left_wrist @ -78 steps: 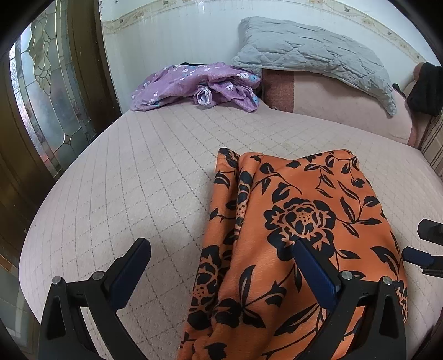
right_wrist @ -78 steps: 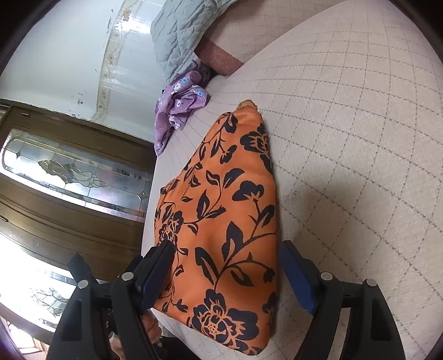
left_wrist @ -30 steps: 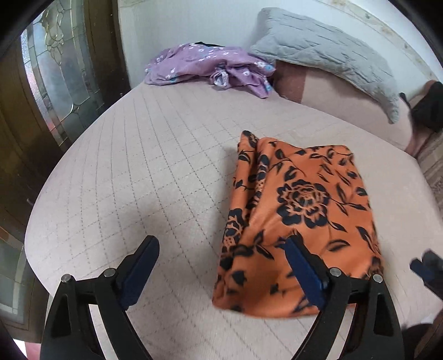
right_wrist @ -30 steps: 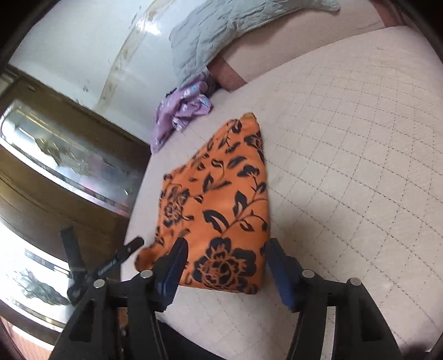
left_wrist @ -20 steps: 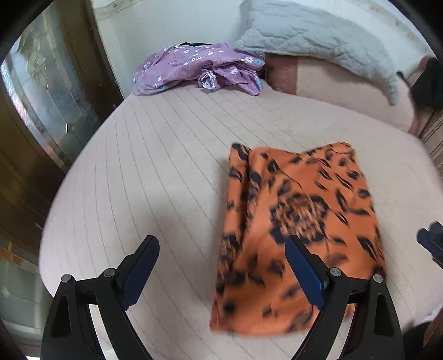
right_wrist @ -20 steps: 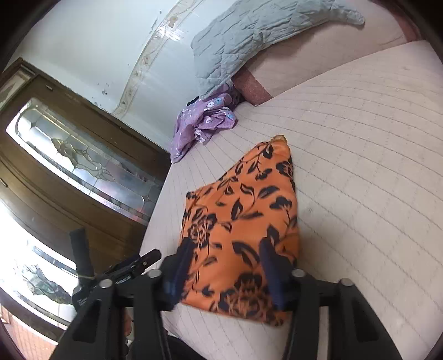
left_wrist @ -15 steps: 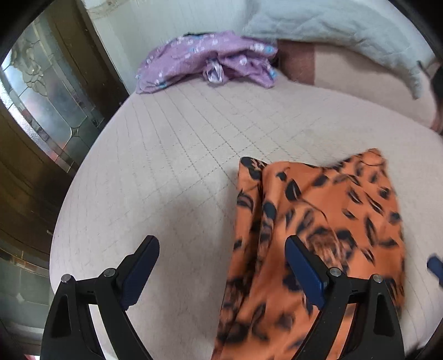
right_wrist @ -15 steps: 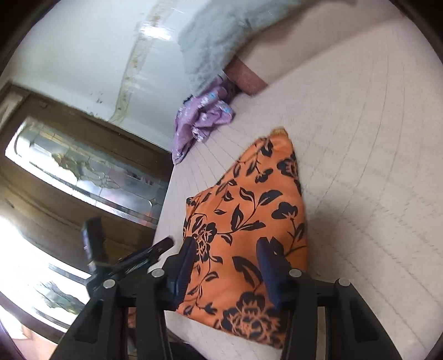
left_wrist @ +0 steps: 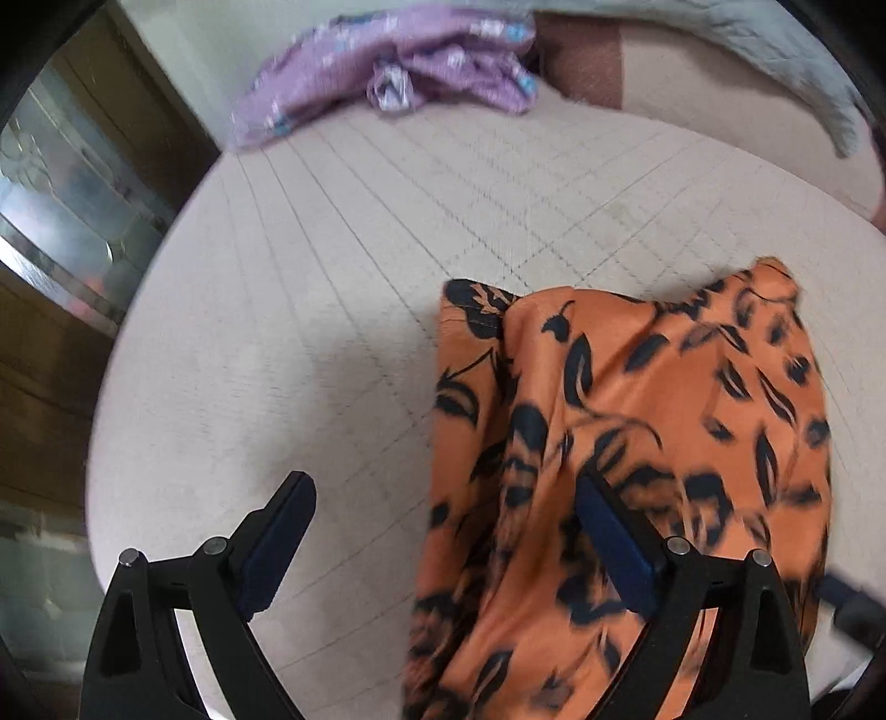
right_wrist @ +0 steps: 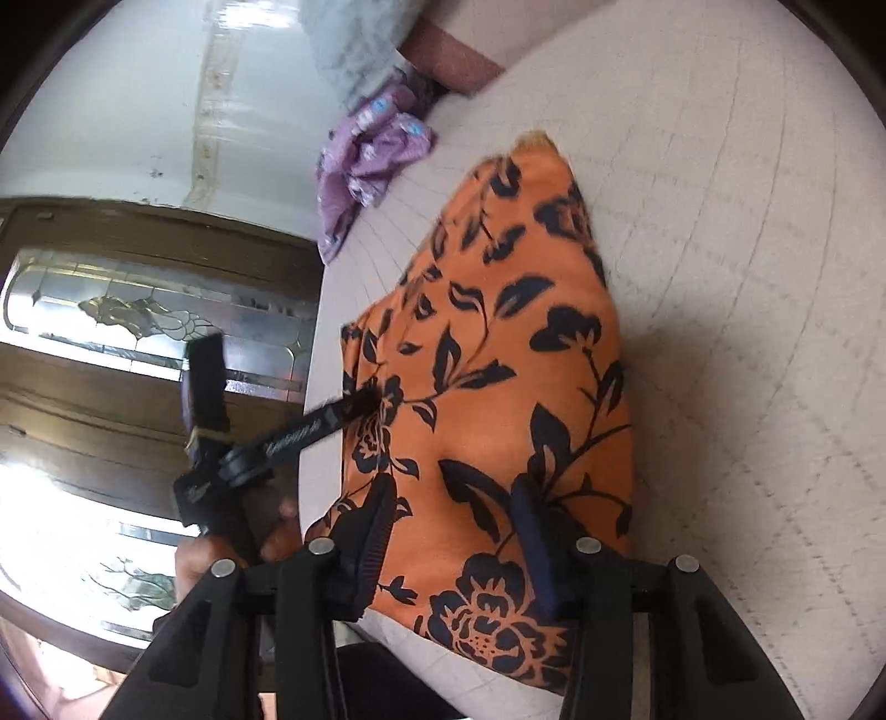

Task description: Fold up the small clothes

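Orange cloth with black flower-and-leaf print (left_wrist: 637, 443), folded, flat on the pale quilted bed (left_wrist: 332, 277), near its front edge.

Left tongs (left_wrist: 443, 531): black frame, dark blue pads, spread wide. Left pad over bare bed; right pad over the cloth's left part. Cloth's left border between the two pads, not pinched. In the right wrist view, seen from the side (right_wrist: 354, 404), one tip at the cloth's left edge; hand (right_wrist: 238, 548) on the handle below.

Right tongs (right_wrist: 454, 531): half spread, lately narrowing. Both pads over the cloth's near end, cloth between them; whether pads press on the fabric cannot be told.

Purple flowered garment (left_wrist: 387, 72), crumpled, at the bed's far end, well apart from the cloth.

Grey quilted pillow (left_wrist: 747, 50) beside it.
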`<state>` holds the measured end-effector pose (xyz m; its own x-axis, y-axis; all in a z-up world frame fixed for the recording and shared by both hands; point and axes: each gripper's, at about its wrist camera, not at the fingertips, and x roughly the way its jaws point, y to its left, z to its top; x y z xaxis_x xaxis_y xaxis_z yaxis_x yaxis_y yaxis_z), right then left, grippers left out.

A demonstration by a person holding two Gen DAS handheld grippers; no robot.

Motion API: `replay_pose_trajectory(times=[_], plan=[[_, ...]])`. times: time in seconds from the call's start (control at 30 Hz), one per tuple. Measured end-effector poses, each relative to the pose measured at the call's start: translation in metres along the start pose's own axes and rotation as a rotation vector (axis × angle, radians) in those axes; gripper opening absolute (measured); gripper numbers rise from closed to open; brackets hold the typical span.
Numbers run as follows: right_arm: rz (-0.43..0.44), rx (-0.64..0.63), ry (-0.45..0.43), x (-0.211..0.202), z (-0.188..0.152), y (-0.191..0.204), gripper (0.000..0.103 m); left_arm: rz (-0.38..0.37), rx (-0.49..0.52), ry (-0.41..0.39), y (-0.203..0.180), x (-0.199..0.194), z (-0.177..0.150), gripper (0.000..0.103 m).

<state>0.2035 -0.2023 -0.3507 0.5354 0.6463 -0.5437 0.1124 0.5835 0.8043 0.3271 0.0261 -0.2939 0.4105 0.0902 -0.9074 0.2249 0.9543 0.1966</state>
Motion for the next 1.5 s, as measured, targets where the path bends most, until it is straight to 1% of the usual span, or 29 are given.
replay_pose_trajectory(times=[0.1,0.17,0.23,0.3,0.33,0.4,0.47,0.5,0.53,0.57,0.6,0.63,0.67,0.73,0.8,0.9,0.97,1.1,1.17,1.2,1.27,1.3,1.37,1.4,1.47,1.5], plan=[[0.018,-0.050,-0.018,-0.009,-0.006,0.008,0.047,-0.008,0.024,-0.063,0.007,-0.024,-0.025,0.096],[-0.006,-0.081,-0.006,-0.009,-0.013,0.011,0.047,-0.032,0.015,-0.072,0.014,-0.030,-0.043,0.096],[-0.042,-0.083,0.022,-0.005,-0.018,0.008,0.047,-0.072,0.006,-0.047,0.020,-0.025,-0.063,0.096],[-0.060,-0.074,0.045,0.001,-0.021,0.001,0.046,-0.075,0.018,0.010,0.019,-0.008,-0.078,0.096],[-0.062,-0.081,0.045,0.002,-0.021,0.001,0.046,-0.086,0.011,0.021,0.021,-0.002,-0.083,0.096],[-0.059,-0.095,0.055,0.001,-0.019,0.003,0.046,-0.123,-0.033,0.007,0.029,-0.003,-0.086,0.096],[-0.049,-0.089,0.042,-0.005,-0.016,0.003,0.047,-0.124,-0.037,-0.002,0.035,-0.009,-0.083,0.096],[-0.043,-0.082,0.027,-0.008,-0.013,0.003,0.052,-0.113,-0.034,-0.040,0.039,-0.016,-0.081,0.096],[-0.036,-0.075,0.001,-0.015,-0.011,0.000,0.058,-0.100,-0.031,-0.082,0.043,-0.024,-0.079,0.096],[-0.030,-0.070,-0.028,-0.022,-0.008,0.000,0.062,-0.091,-0.032,-0.115,0.046,-0.030,-0.078,0.096],[-0.028,-0.064,-0.066,-0.030,-0.004,-0.001,0.068,-0.085,-0.037,-0.148,0.051,-0.035,-0.074,0.096],[-0.030,-0.061,-0.088,-0.034,-0.001,-0.001,0.072,-0.085,-0.042,-0.161,0.054,-0.036,-0.070,0.096],[-0.038,-0.058,-0.110,-0.037,0.002,-0.002,0.073,-0.095,-0.047,-0.168,0.055,-0.036,-0.068,0.096],[-0.061,-0.037,-0.127,-0.038,0.010,-0.006,0.074,-0.153,-0.057,-0.158,0.055,-0.031,-0.062,0.096],[-0.072,0.002,-0.114,-0.033,0.015,-0.015,0.074,-0.206,-0.077,-0.130,0.049,-0.020,-0.055,0.096],[-0.090,0.038,-0.087,-0.023,0.020,-0.024,0.074,-0.293,-0.144,-0.067,0.049,0.004,-0.047,0.096],[-0.094,0.035,-0.078,-0.014,0.022,-0.025,0.074,-0.351,-0.196,-0.021,0.051,0.017,-0.044,0.096],[-0.099,0.042,-0.040,0.002,0.026,-0.033,0.074,-0.544,-0.304,0.073,0.060,0.045,-0.045,0.096],[-0.101,0.044,-0.021,0.015,0.029,-0.035,0.074,-0.617,-0.329,0.107,0.064,0.055,-0.046,0.096],[-0.102,0.044,-0.018,0.021,0.030,-0.036,0.074,-0.648,-0.336,0.105,0.064,0.059,-0.051,0.096],[-0.070,0.056,-0.014,0.037,0.034,-0.040,0.074,-0.650,-0.318,0.076,0.062,0.058,-0.052,0.095],[-0.061,0.058,-0.027,0.043,0.036,-0.040,0.074,-0.659,-0.305,0.068,0.060,0.055,-0.055,0.095],[-0.071,0.028,-0.050,0.051,0.038,-0.033,0.074,-0.699,-0.285,0.057,0.053,0.052,-0.058,0.093],[-0.089,-0.004,-0.057,0.055,0.039,-0.027,0.072,-0.669,-0.274,0.043,0.048,0.049,-0.060,0.091],[-0.137,-0.056,-0.071,0.061,0.036,-0.017,0.068,-0.612,-0.250,0.018,0.044,0.046,-0.062,0.077],[-0.158,-0.074,-0.078,0.061,0.035,-0.013,0.063,-0.605,-0.258,0.011,0.043,0.044,-0.062,0.066]])
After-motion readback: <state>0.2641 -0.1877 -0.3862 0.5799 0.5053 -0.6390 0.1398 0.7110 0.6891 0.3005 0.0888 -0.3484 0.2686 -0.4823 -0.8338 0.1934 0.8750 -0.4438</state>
